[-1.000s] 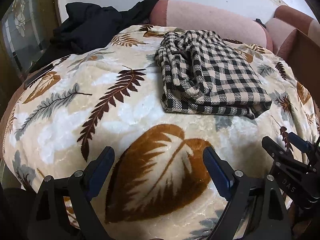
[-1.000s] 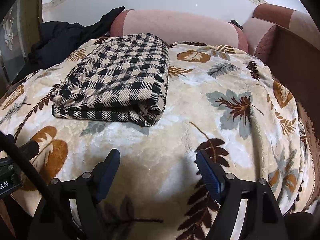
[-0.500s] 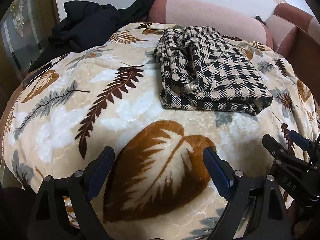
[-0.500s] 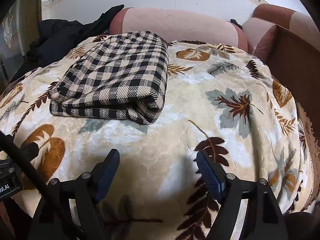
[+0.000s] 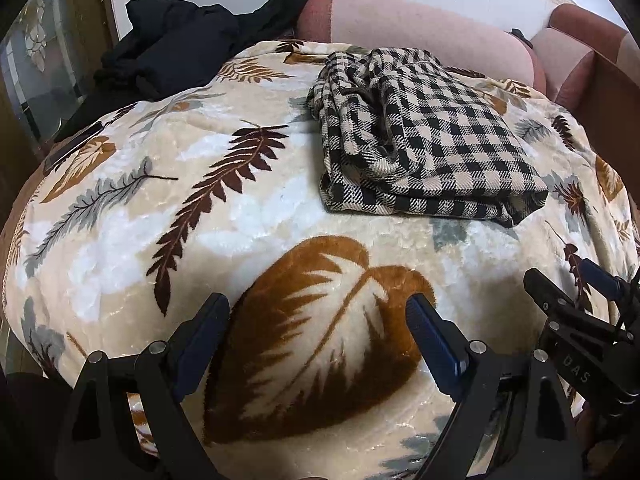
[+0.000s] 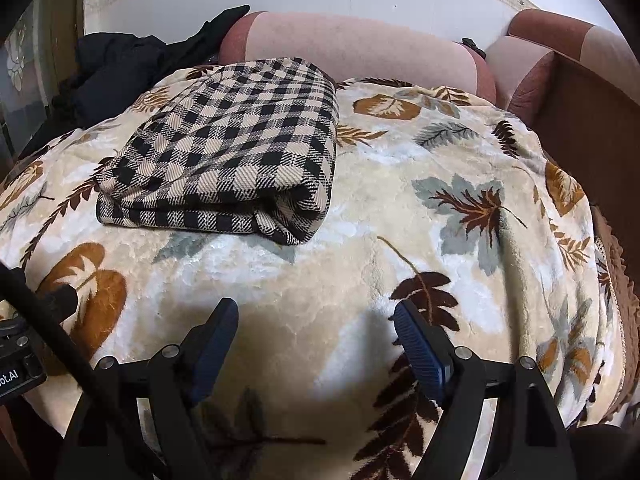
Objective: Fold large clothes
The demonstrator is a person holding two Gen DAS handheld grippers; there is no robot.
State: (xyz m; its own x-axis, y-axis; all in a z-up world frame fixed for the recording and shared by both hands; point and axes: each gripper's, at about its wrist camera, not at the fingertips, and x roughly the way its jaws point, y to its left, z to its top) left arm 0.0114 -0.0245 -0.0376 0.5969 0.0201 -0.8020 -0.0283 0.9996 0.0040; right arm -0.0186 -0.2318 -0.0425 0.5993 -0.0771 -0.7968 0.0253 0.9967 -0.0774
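Before you spreads the cream plush blanket printed with brown and grey leaves [image 5: 168, 216], backed by a pink and brown sofa cushion [image 6: 360, 52] and a heap of black clothing [image 5: 180, 52] at the far left. On the blanket's far half lies the black-and-beige checked garment [image 6: 236, 152], folded into a thick rectangle. Your left hand-held gripper [image 5: 316, 320] and right hand-held gripper [image 6: 316, 328] both hover spread wide and empty above the near blanket, well apart from the garment.
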